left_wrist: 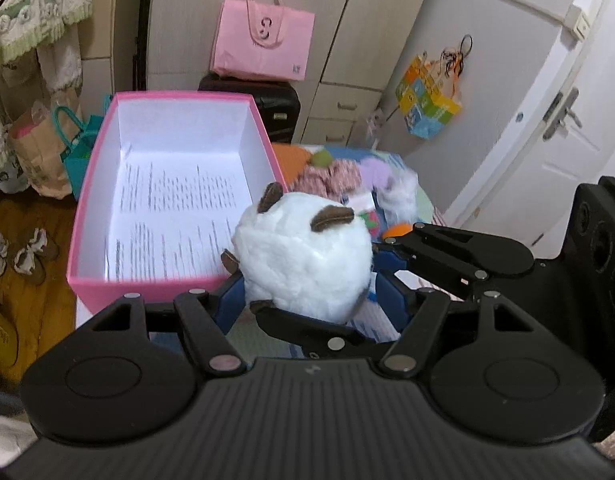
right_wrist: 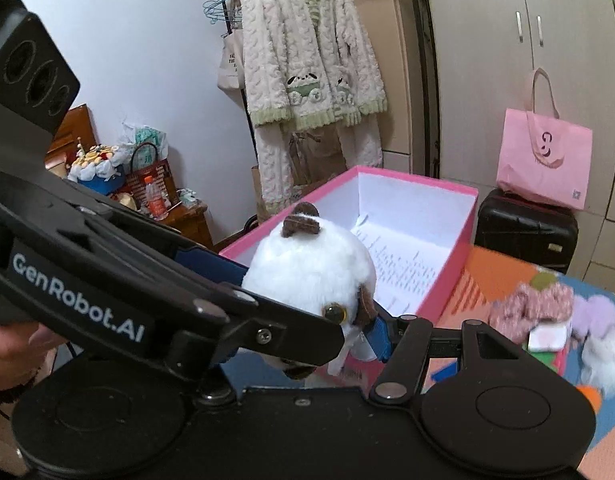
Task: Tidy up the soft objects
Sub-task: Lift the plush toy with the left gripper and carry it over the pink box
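Right now I am holding the white plush toy [left_wrist: 303, 256] between both tools at once, and it is sitting at the centre of both wrist views, lifted off the surface just at the near corner of the pink box [left_wrist: 99, 280]. I am using two grippers because the toy is round and squashy; one pair of pads alone would probably let it roll or slip out.

My left gripper [left_wrist: 307, 300] is pinching the toy's lower body, with its blue pads pressing into the fur on either side. My right gripper [right_wrist: 307, 304] is coming in from the lower right of the left wrist view, crossing the other, and it is clamping the toy near its face, with one pad beside the amber eye. Neither pair of jaws is pressed together; both are stopping partway on the plush.

I judge that I am carrying the toy to the box, which is lying open at the upper left of the left view with only printed paper [left_wrist: 175, 216] lining its floor. I am keeping the toy upright, ears on top, so it can go in over the near wall.

Other soft items [left_wrist: 347, 176] are waiting in a blurred heap on the patterned cloth [right_wrist: 495, 272], right of the box.
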Demonstrator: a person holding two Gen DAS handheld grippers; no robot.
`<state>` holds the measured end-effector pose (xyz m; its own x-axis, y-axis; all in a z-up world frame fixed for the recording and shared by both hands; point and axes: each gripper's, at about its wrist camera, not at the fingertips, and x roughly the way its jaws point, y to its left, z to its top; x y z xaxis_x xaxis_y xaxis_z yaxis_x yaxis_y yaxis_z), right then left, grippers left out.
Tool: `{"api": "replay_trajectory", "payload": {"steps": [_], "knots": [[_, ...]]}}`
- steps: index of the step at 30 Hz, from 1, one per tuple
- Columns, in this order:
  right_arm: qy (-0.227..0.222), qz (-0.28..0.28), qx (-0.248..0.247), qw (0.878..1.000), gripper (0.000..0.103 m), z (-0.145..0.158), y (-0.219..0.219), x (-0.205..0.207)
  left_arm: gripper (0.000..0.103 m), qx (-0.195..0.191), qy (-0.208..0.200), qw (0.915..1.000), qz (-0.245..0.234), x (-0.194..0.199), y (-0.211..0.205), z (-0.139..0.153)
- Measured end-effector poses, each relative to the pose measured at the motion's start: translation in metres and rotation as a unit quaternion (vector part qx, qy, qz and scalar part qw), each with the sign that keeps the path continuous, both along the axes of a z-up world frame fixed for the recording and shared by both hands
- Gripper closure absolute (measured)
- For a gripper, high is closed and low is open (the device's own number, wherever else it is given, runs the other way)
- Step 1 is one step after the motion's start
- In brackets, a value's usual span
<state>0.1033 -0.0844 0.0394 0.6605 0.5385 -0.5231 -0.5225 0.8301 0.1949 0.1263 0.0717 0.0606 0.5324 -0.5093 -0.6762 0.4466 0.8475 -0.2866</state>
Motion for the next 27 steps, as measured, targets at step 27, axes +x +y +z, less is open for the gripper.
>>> {"api": "replay_trajectory", "payload": {"steps": [27], "knots": [[0.014, 0.032, -0.051, 0.998, 0.036, -0.035, 0.018, 0.184, 0.037, -0.030, 0.027, 0.9975, 0.059, 0.182, 0.008, -0.046]]}}
